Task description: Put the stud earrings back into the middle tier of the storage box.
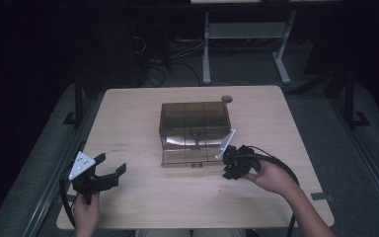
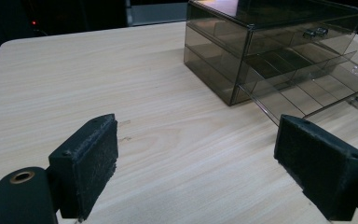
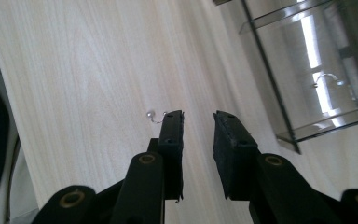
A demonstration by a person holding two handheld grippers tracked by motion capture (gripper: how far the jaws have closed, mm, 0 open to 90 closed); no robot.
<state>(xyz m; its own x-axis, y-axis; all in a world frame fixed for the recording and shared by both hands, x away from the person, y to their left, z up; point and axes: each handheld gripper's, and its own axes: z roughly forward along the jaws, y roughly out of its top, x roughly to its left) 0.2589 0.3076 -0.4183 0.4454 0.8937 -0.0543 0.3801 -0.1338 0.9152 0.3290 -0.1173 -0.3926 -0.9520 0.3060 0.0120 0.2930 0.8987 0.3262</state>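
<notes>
The wooden table (image 1: pixel 143 106) fills most of my high view, and near its middle stands the smoky clear drawer box (image 1: pixel 194 118) with its bottom drawer (image 1: pixel 187 157) pulled out toward me. My left gripper (image 1: pixel 112 165) rests over the near left part of the table, well apart from the box, jaws spread wide with nothing between them. My right gripper (image 3: pixel 199 122) hangs low over the bare wood just beside the open drawer's corner, jaws parted by a narrow gap and empty. The thing I am after is the small pearl earring (image 3: pixel 152 115), lying on the table at the tip of one right jaw. I judge this the pick-up approach: next I must shift sideways to straddle the earring, then close gently so it does not skid away.
</notes>
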